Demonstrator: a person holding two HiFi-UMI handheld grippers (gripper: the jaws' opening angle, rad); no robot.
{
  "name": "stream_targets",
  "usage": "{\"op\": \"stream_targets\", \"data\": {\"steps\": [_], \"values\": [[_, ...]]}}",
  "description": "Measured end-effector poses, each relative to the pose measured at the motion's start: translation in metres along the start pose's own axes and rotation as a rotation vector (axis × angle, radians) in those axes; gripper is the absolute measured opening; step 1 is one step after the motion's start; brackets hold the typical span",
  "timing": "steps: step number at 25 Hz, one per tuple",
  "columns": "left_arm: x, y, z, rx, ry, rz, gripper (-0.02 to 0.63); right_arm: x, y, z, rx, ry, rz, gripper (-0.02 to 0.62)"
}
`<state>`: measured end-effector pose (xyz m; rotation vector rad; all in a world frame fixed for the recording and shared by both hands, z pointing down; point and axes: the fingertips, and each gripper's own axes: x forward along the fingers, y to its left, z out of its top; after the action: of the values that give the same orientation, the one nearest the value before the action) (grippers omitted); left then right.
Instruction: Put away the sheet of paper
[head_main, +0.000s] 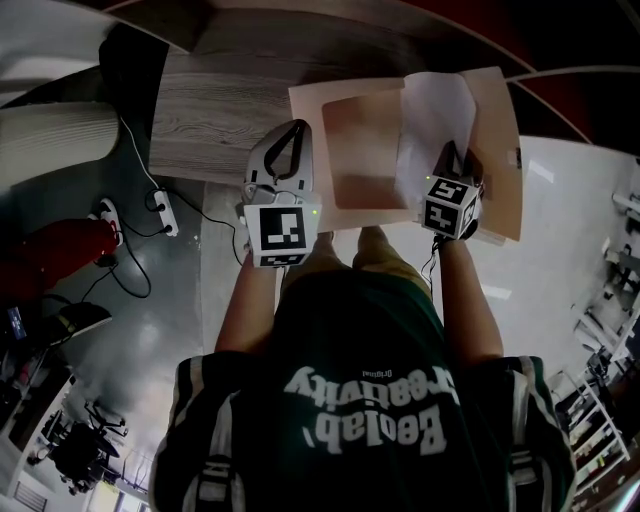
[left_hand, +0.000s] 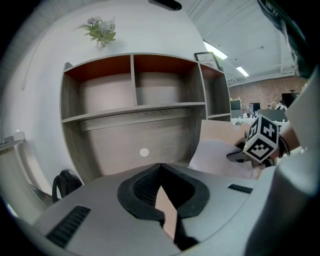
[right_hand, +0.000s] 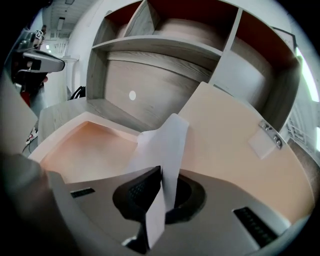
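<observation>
Desk (head_main: 210, 110) and shelf unit (left_hand: 135, 100) are forming the background, and an open box (head_main: 312, 108) is lying flat on the desk in front of the shelves.

1. The left gripper (left_hand: 160, 169) is clamping the left edge of the box, with its jaws closed on the thin wall. This is judged to be holding the box steady while the paper goes in.
2. The right gripper (right_hand: 161, 172) is pinching the near end of the paper (right_hand: 165, 140) at the near right side of the box. Its jaws are closed on the sheet.
3. The paper is rising from the jaws over the right part of the box and curling toward the lid (right_hand: 235, 135). It is not yet lying flat inside.
4. The lid is lying open to the right of the box, clasp (right_hand: 270, 131) outward, which is leaving the opening free.
5. The box is showing a bare floor wherever the paper is not covering it. No other contents are showing.
</observation>
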<state>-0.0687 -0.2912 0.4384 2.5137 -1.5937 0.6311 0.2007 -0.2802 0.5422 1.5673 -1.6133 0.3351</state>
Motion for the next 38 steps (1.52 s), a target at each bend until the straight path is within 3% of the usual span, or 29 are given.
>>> {"op": "stream_targets", "data": {"steps": [9,19,25,29,38], "values": [[0.001,-0.002,0.0,-0.002,-0.003,-0.006,0.018,0.0,0.015,-0.027,-0.091,0.07,0.115,0.035],[0.004,-0.004,0.0,-0.001,-0.004,-0.016,0.018,-0.013,0.012,-0.023,-0.219,0.076,0.139,0.035],[0.005,-0.006,-0.001,0.002,0.003,-0.014,0.018,-0.008,0.026,-0.023,-0.285,0.067,0.218,0.035],[0.003,-0.007,0.001,0.003,0.004,-0.01,0.018,-0.015,0.04,-0.024,-0.318,0.054,0.314,0.035],[0.003,-0.01,-0.002,-0.004,0.006,-0.01,0.018,-0.032,0.044,-0.026,-0.336,0.043,0.435,0.034]]}}
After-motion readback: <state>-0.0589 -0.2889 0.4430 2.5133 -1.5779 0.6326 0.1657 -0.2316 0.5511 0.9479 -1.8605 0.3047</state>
